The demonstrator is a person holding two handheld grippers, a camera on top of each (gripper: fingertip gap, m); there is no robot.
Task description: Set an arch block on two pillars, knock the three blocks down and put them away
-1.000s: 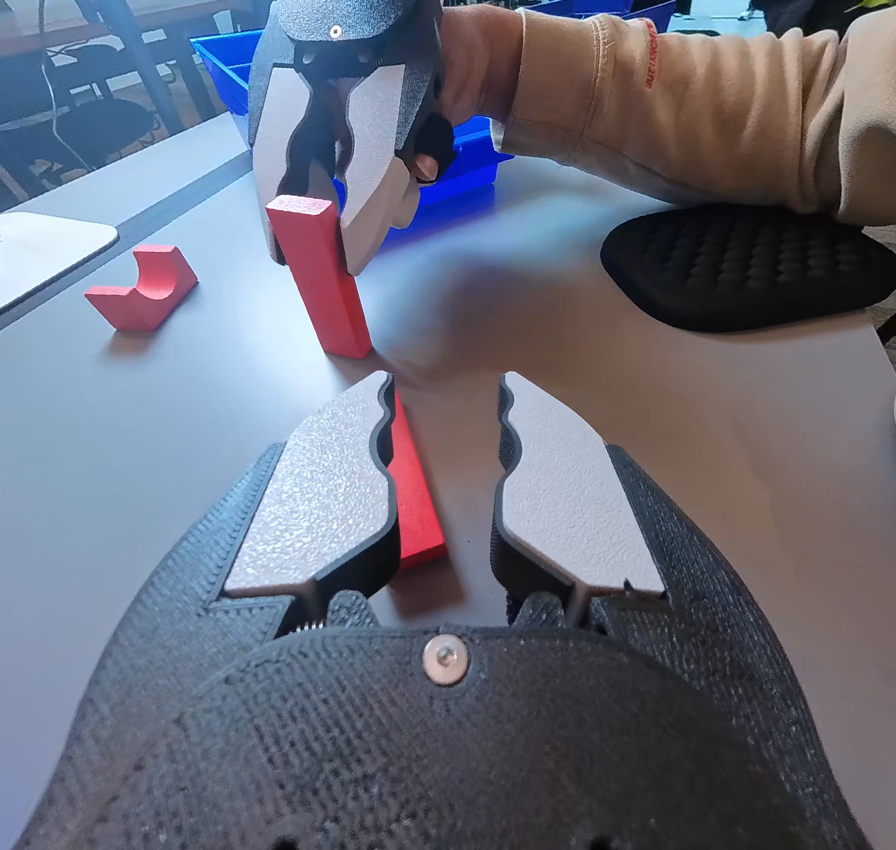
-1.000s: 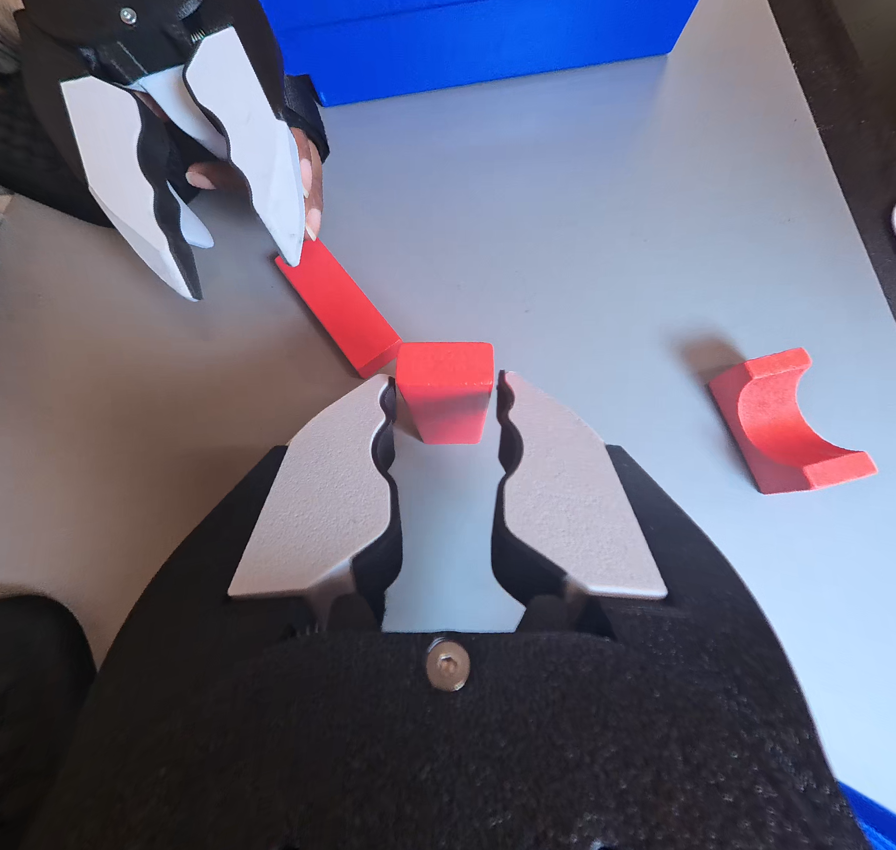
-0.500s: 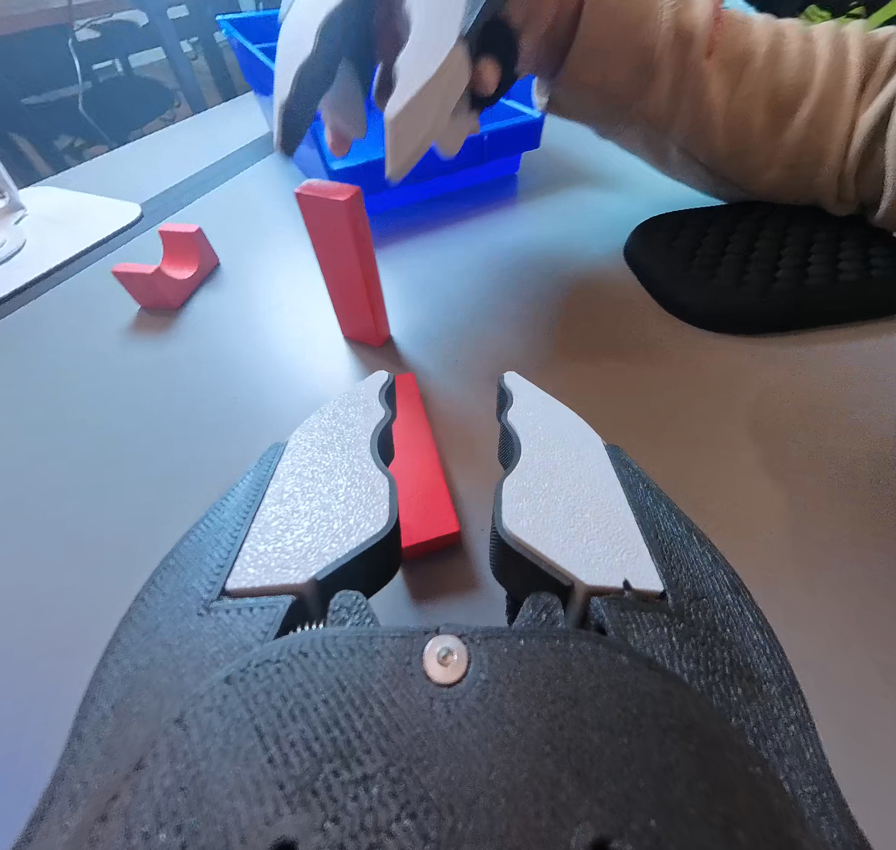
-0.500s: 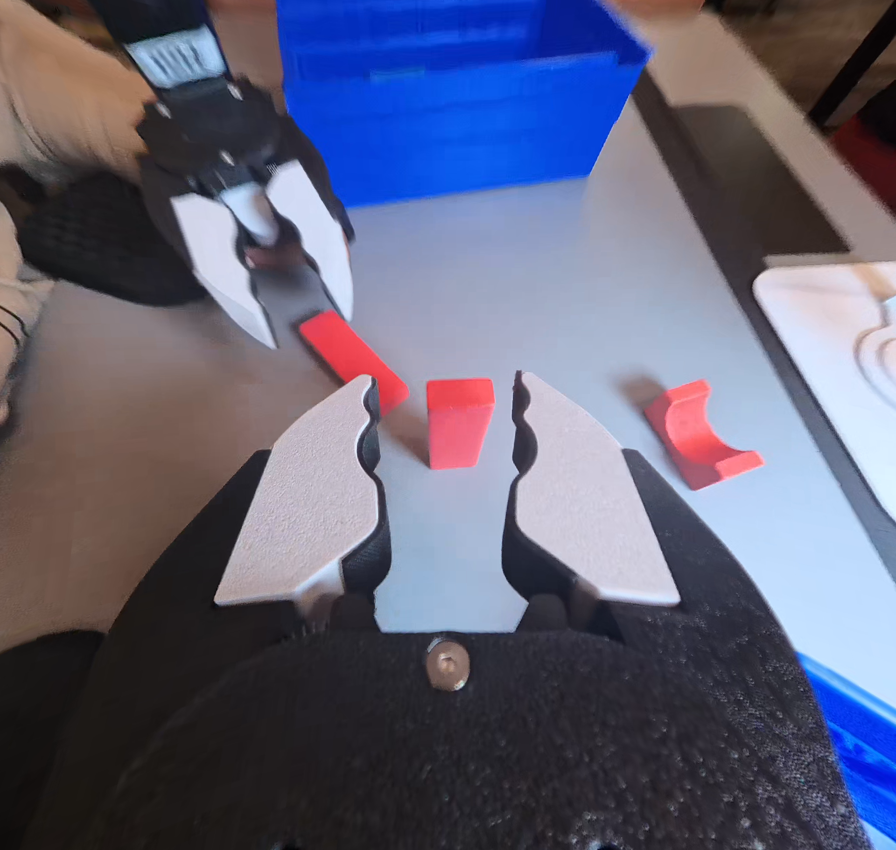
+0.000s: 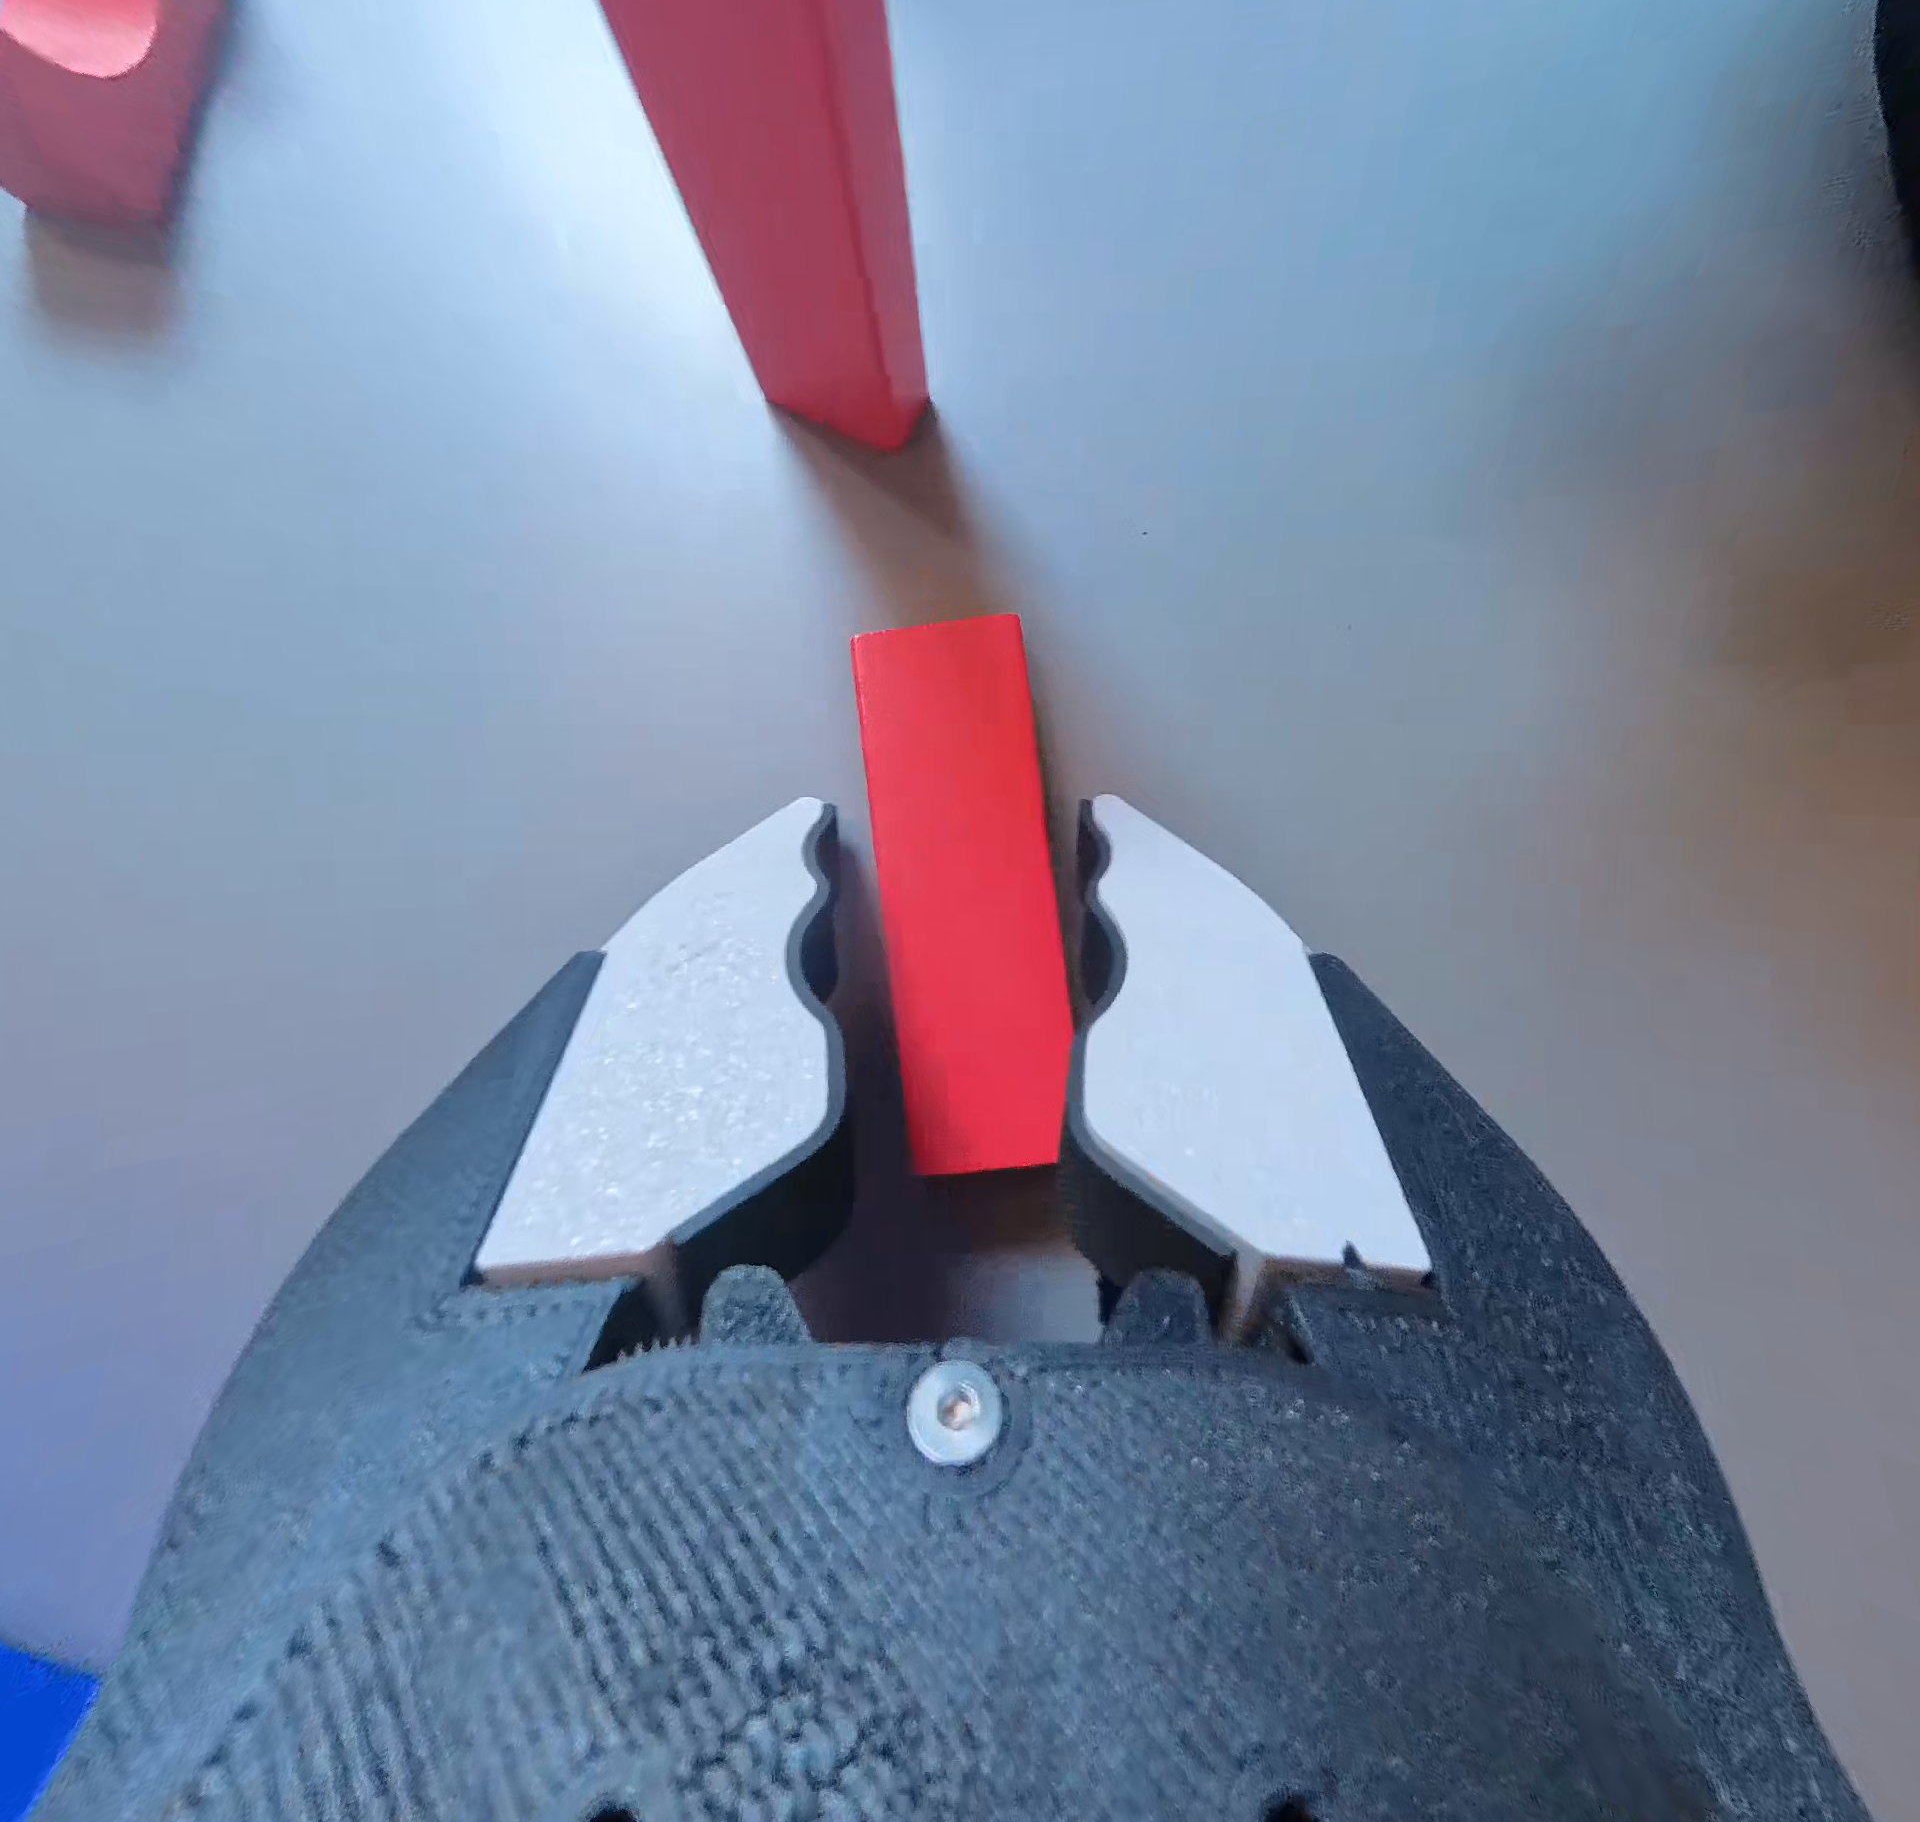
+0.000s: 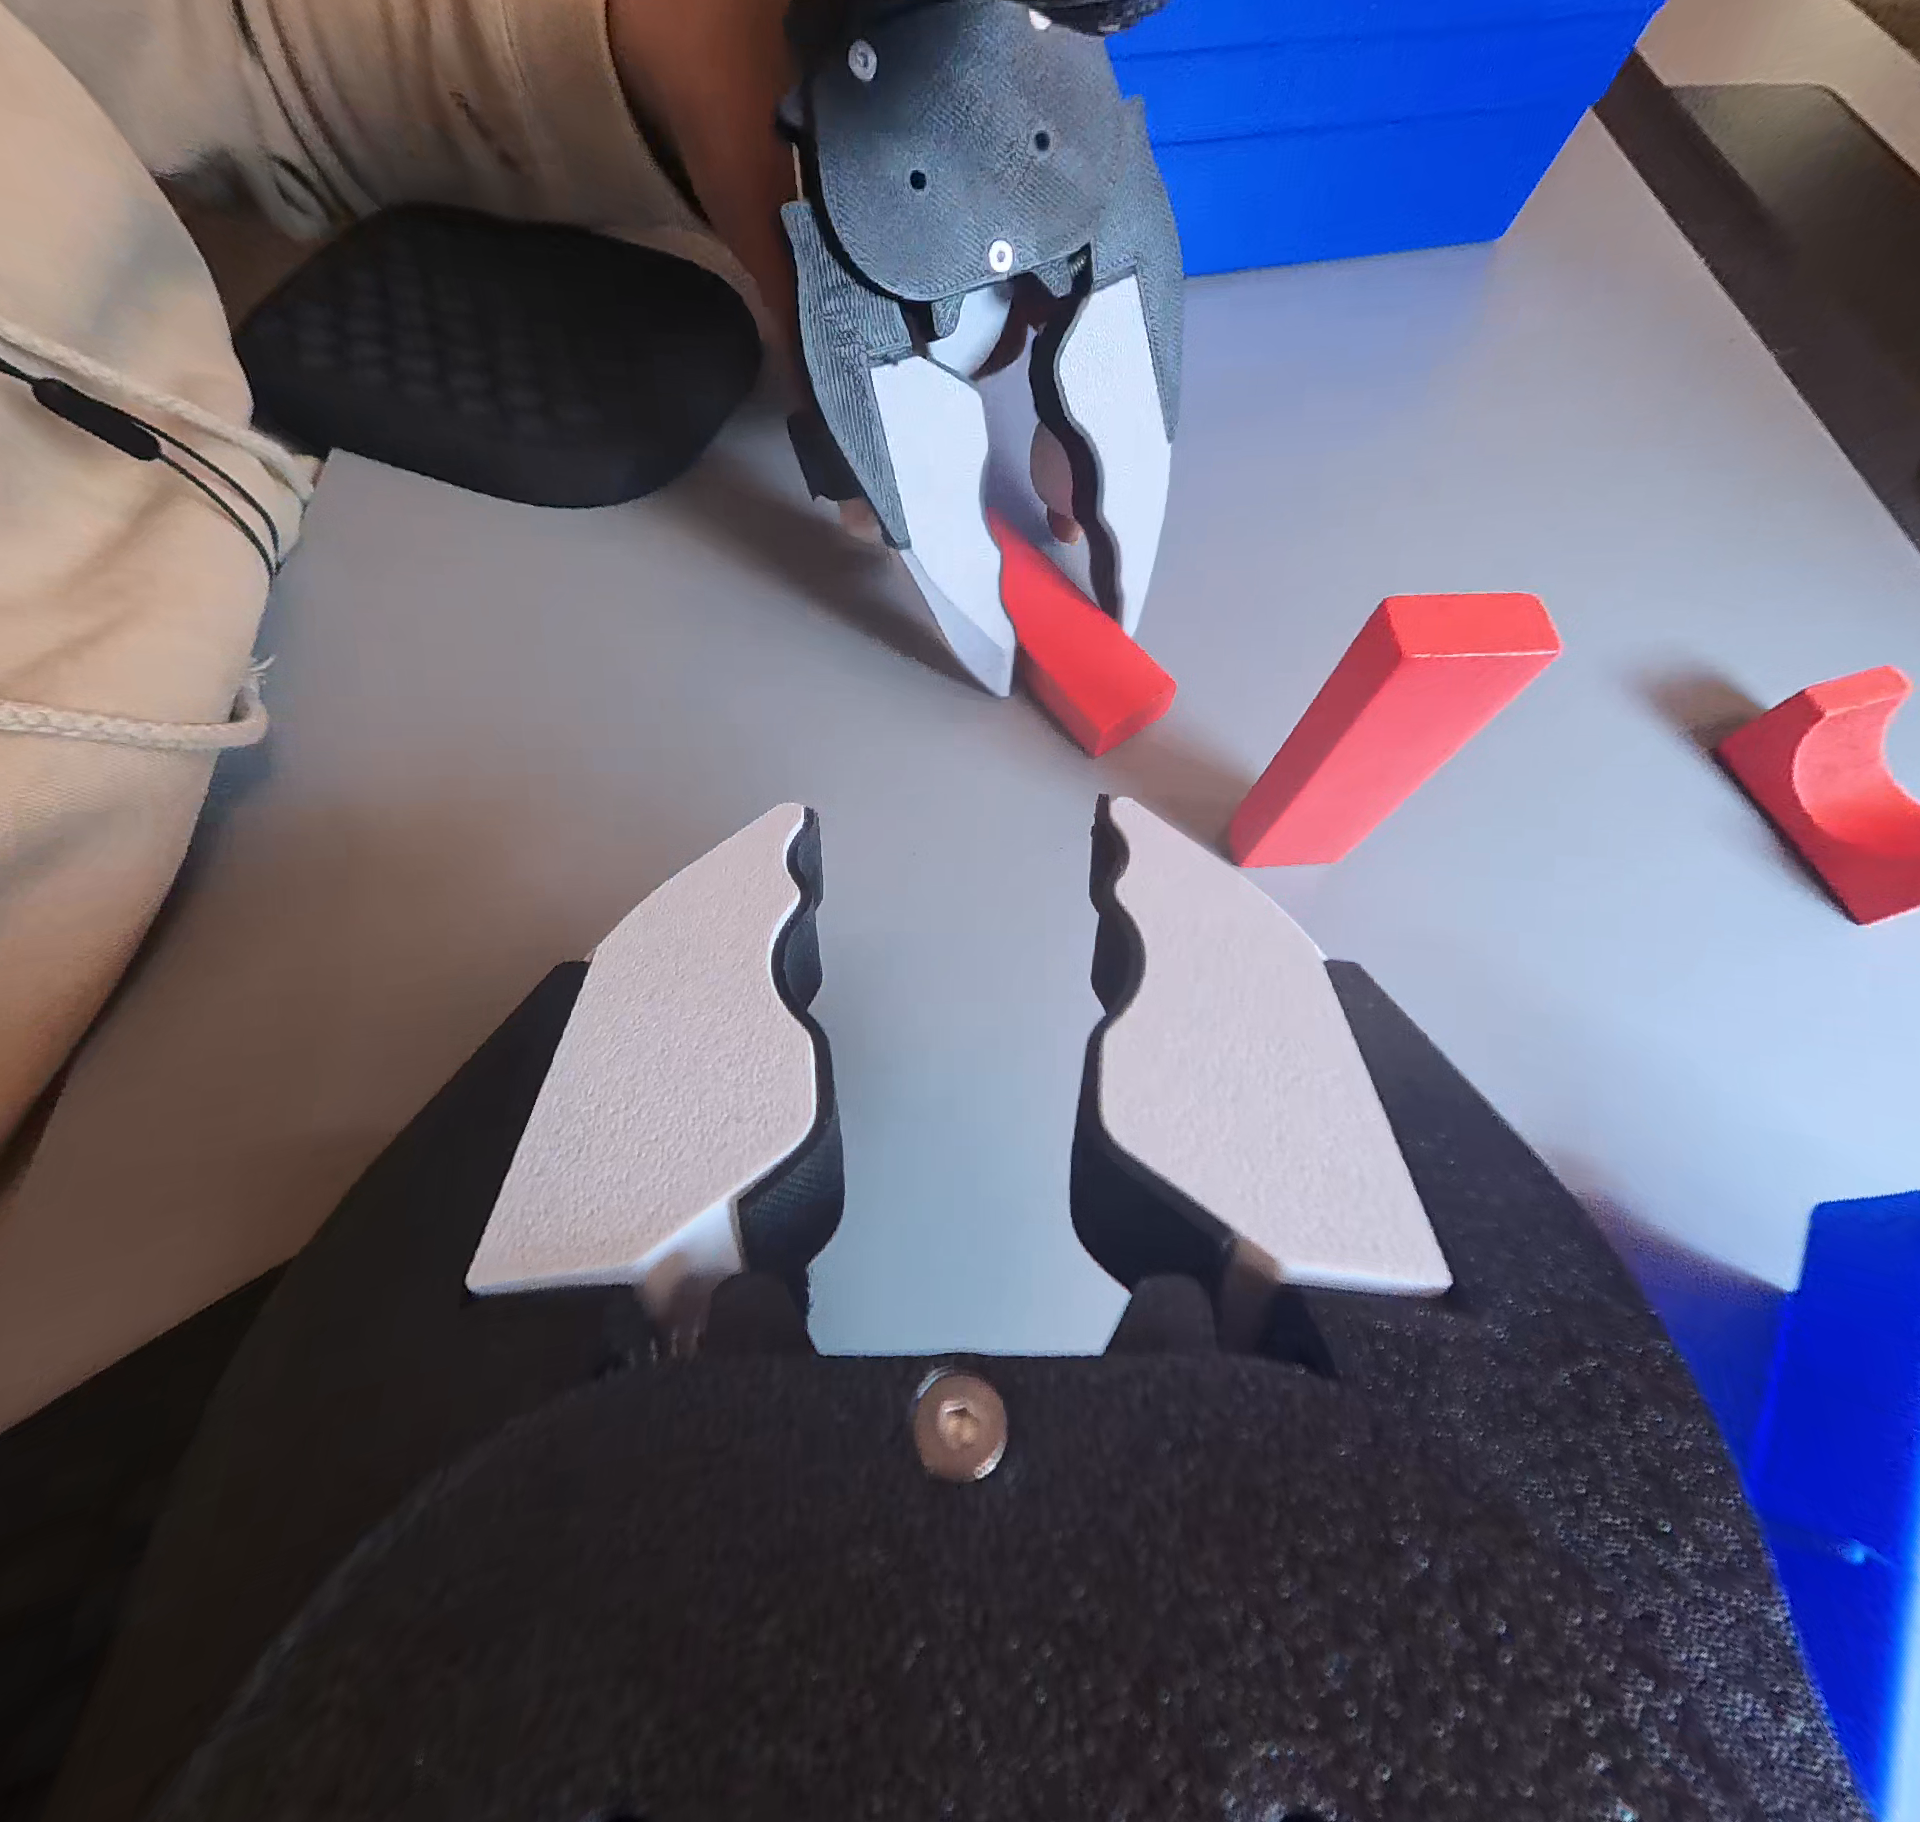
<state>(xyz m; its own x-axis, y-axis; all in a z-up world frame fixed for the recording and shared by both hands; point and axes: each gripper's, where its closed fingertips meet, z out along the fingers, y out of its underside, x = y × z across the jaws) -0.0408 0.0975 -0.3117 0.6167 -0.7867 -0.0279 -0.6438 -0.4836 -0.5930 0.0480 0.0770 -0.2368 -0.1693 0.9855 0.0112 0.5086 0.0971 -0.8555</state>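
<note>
Here, left gripper [image 5: 956, 842] straddled flat block [image 5: 961, 899] lengthwise, jaws parted, not gripping (right gripper [image 6: 951, 837] open, empty, farther off).

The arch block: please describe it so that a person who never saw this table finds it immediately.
On the grey table, in front of the big blue bin, three red blocks sit in a row. The arch block lies at the right end in the right wrist view, beyond the standing pillar. Only it has a half-round notch.
</note>
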